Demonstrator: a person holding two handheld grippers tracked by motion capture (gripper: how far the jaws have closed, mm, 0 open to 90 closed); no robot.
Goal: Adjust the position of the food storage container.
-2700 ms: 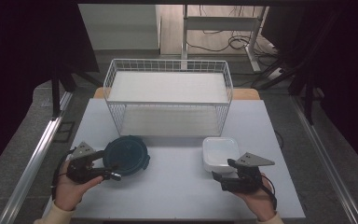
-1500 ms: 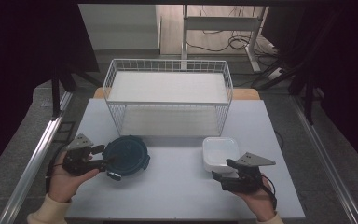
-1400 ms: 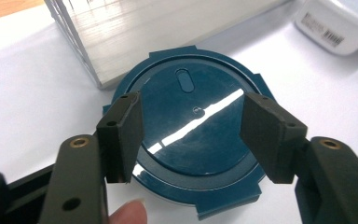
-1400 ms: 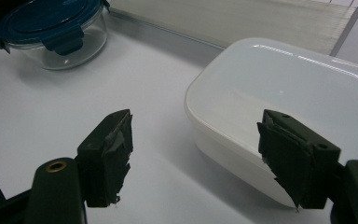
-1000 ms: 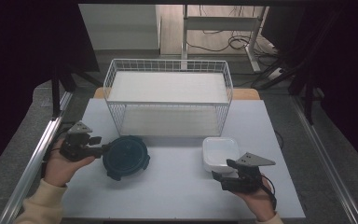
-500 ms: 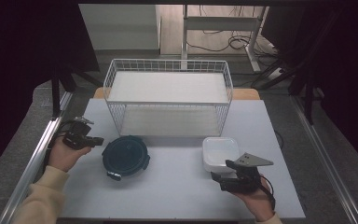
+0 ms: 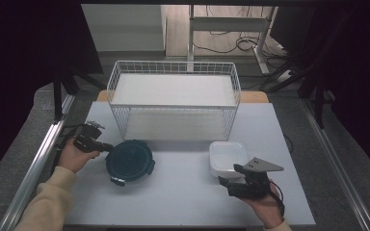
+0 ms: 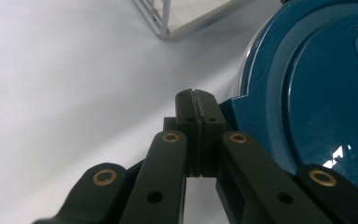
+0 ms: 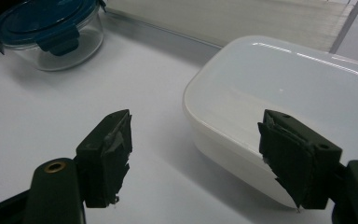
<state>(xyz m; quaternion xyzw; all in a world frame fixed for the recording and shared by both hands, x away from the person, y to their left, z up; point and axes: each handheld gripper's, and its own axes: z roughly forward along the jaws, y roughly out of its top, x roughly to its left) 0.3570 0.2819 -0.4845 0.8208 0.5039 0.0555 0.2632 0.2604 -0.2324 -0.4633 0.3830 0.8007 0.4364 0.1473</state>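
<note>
A: Left gripper [image 7: 107, 146], at the left of the high view, has its jaws clenched together on nothing, tips against the edge of the round glass container with the blue clip lid [image 7: 130, 160].

B: And the right gripper [image 7: 225, 179], lower right?

A: Jaws spread, flanking a corner of the white rounded-square lidded box [image 7: 228, 157] without pressing. Nothing is lifted; the white wire basket [image 7: 173, 67] looks empty, both containers on the table [image 7: 183, 192].
</note>
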